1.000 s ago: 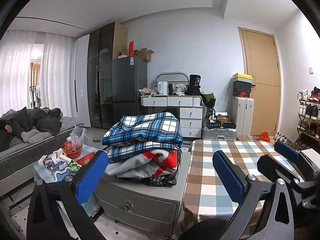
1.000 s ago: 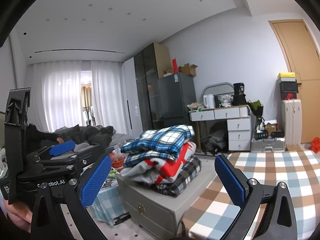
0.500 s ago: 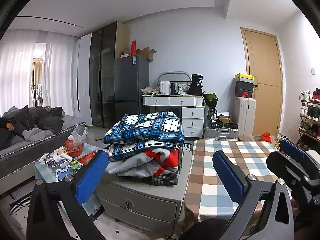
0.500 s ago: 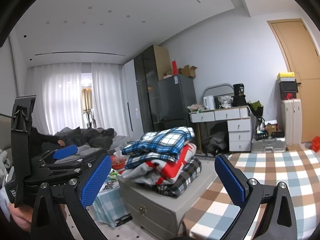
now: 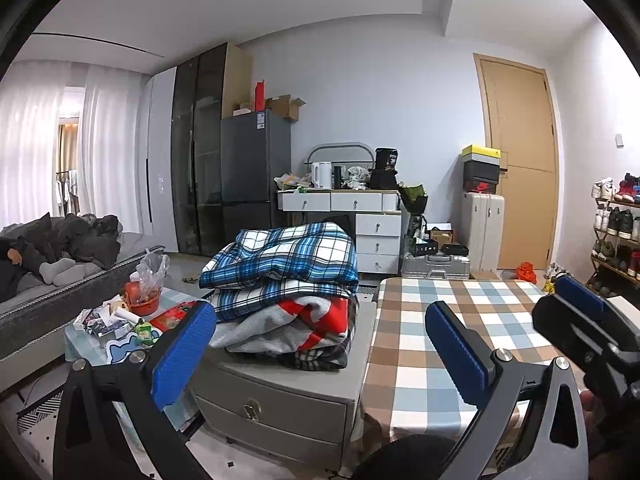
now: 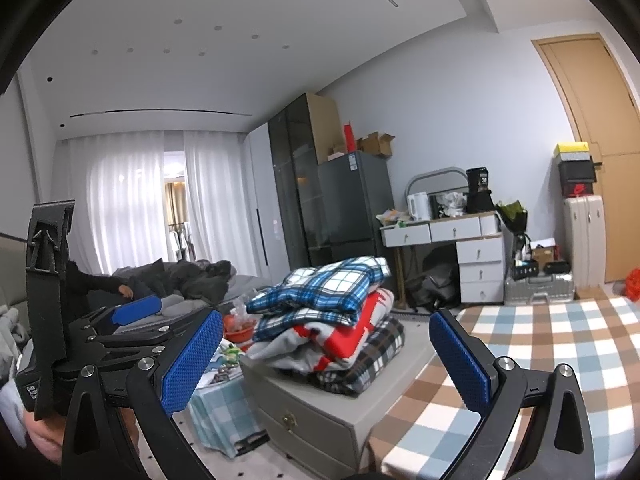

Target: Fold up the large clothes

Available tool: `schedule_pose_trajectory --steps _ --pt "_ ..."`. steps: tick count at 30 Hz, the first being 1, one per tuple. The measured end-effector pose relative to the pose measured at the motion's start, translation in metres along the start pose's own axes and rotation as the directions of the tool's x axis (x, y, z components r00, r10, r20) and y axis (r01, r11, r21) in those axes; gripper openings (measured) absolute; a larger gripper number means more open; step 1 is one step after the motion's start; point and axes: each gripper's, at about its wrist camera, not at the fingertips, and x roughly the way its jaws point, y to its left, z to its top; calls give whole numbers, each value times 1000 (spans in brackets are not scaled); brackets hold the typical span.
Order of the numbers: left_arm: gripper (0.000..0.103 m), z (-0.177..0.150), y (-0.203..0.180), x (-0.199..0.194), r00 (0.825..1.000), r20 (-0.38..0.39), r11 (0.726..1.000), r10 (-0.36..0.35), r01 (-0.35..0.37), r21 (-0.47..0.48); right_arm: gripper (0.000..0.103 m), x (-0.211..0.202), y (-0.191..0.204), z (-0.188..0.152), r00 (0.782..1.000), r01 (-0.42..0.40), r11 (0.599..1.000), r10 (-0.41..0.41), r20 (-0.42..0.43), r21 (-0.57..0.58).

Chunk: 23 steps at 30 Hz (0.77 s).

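A stack of folded clothes [image 5: 286, 292] lies on a grey drawer cabinet [image 5: 276, 404]: a blue and white plaid piece on top, a grey and red one under it, a dark plaid one at the bottom. The stack also shows in the right wrist view [image 6: 332, 320]. My left gripper [image 5: 320, 350] is open and empty, held in the air short of the stack. My right gripper [image 6: 326, 354] is open and empty, at about the same height. The right gripper shows at the right edge of the left wrist view [image 5: 580, 320]; the left gripper shows at the left of the right wrist view [image 6: 120, 320].
A table with a brown, blue and white checked cloth [image 5: 452, 320] stands right of the cabinet. A low table with clutter and a red bowl [image 5: 140, 304] stands left of it. A person lies on a sofa [image 5: 40, 256]. A white desk [image 5: 344, 216], fridge, suitcase and shoe rack stand behind.
Both grippers have drifted slightly; the view shifts a little, and the right gripper sits a bit lower and further right in the left wrist view. Both stay open and empty.
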Motion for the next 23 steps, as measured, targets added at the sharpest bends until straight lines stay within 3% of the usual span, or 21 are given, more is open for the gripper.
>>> schedule_pose_trajectory --steps 23 --pt "102 -4 -10 3 1000 7 999 -14 14 42 103 2 -1 -8 1000 -2 1000 2 -3 23"
